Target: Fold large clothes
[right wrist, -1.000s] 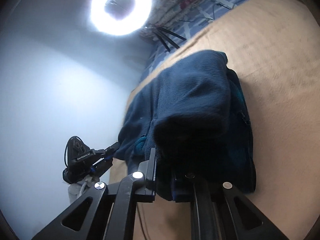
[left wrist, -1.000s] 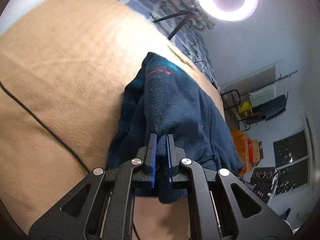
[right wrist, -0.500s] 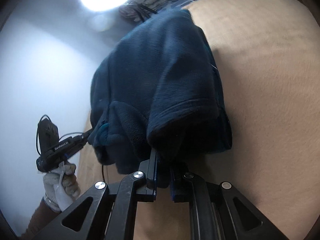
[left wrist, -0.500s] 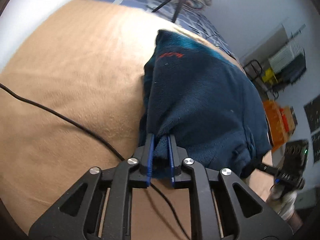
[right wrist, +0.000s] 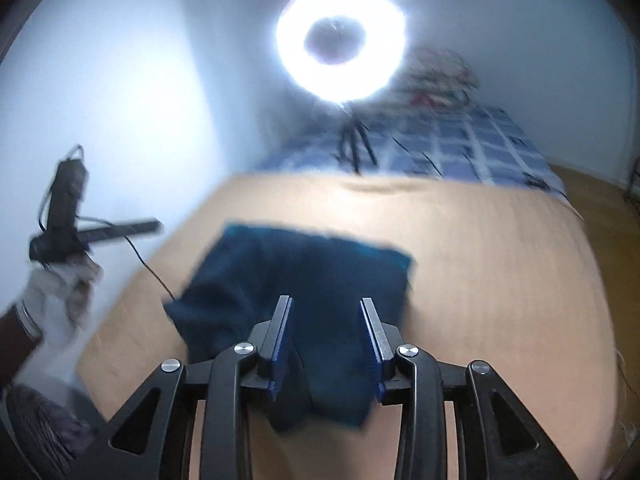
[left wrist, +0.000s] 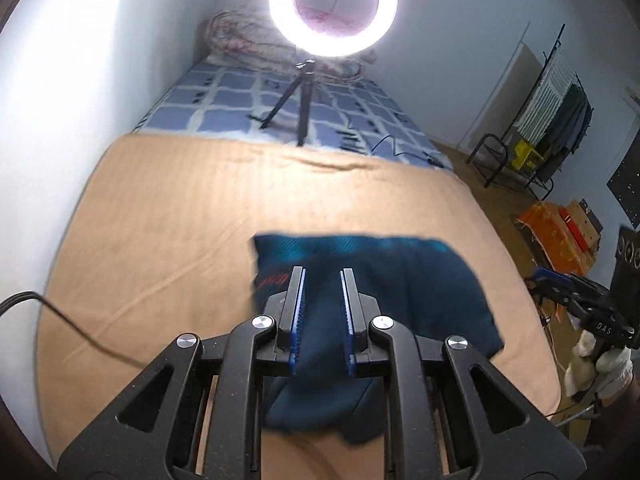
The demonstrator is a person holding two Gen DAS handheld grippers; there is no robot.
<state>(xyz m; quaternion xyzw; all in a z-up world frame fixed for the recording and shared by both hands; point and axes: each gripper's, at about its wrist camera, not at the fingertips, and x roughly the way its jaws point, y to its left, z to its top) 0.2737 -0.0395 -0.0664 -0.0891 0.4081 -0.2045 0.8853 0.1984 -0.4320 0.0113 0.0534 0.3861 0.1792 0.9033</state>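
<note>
A dark blue fleece garment point(left wrist: 420, 280) lies folded in a rough rectangle on the tan blanket point(left wrist: 180, 220). My left gripper point(left wrist: 322, 272) hovers above its near left part. Its jaws stand a little apart with nothing pinched; the cloth seen between them lies below. In the right wrist view the same garment point(right wrist: 300, 264) lies under my right gripper point(right wrist: 326, 302), whose jaws are opening wider and hold nothing. A white-gloved hand point(right wrist: 68, 292) carries the left gripper at the left, beside the tan blanket point(right wrist: 500, 260).
A lit ring light point(left wrist: 332, 8) on a small tripod stands on the blue checked bedspread point(left wrist: 240, 96) beyond the blanket. A black cable point(left wrist: 80, 332) crosses the blanket's left side. A clothes rack point(left wrist: 560, 120) and orange boxes point(left wrist: 556, 224) stand at the right.
Both grippers have let go of the garment, risen and rolled level. The garment, which hung bunched from the jaws, now lies flat and folded on the blanket.
</note>
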